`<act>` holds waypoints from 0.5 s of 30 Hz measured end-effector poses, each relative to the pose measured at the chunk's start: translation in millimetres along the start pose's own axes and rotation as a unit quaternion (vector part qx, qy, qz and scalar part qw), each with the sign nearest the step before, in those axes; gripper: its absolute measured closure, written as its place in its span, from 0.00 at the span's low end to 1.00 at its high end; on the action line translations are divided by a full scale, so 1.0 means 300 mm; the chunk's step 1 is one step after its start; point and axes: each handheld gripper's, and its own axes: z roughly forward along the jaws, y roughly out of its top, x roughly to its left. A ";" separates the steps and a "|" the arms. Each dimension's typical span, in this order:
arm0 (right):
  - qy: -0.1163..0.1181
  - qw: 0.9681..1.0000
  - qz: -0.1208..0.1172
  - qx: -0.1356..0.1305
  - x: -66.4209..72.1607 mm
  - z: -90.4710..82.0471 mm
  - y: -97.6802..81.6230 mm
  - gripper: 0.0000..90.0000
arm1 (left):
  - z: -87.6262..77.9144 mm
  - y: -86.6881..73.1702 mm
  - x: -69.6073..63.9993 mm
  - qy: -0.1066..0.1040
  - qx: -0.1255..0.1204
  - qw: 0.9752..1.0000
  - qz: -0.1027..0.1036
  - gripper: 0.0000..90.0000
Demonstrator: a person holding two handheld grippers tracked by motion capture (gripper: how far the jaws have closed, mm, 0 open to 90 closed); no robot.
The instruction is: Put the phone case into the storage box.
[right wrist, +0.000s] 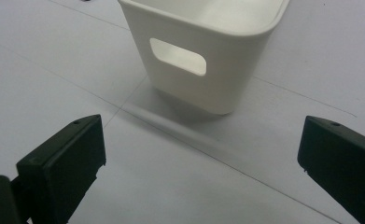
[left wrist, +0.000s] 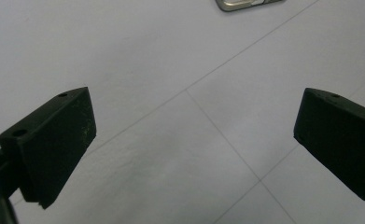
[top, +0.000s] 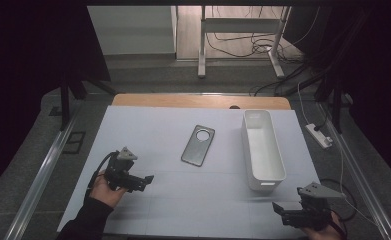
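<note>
Both hand-held grippers, left (top: 148,178) & right (top: 278,206), hover spread, empty, low over white worktop (top: 148,130). Flat grey phone case w/ round cutout (top: 198,145) lies mid-worktop, near tall white plastic bin (top: 271,176). Left should approach case edge-on, jaws straddling its narrow width.

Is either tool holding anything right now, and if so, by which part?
Nothing is held. The left tool and right tool are both open over bare table; the phone case and white bin lie untouched.
</note>
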 end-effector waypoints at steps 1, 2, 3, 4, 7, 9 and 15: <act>0.000 1.000 0.000 0.000 0.000 0.000 0.000 0.01 | 0.003 0.006 0.000 0.000 0.001 1.000 0.001 0.00; 0.000 1.000 0.000 0.001 0.000 0.000 0.000 0.01 | 0.007 0.014 0.000 -0.001 0.001 1.000 0.002 0.00; 0.000 1.000 0.000 0.000 0.000 0.000 0.000 0.01 | 0.013 0.025 0.000 -0.004 0.001 1.000 0.004 0.00; 0.000 1.000 0.000 0.000 0.000 0.000 0.000 0.01 | 0.017 0.033 0.001 -0.004 0.002 1.000 0.006 0.00; 0.000 1.000 0.000 0.000 -0.001 -0.001 0.000 0.01 | 0.033 0.058 0.005 -0.008 0.004 1.000 0.006 0.00; 0.000 1.000 0.000 -0.001 -0.001 -0.001 0.000 0.01 | 0.042 0.071 0.010 -0.013 0.004 1.000 0.006 0.00; 0.001 1.000 0.000 -0.002 -0.001 -0.001 -0.001 0.01 | 0.065 0.106 0.022 -0.021 0.011 1.000 0.006 0.00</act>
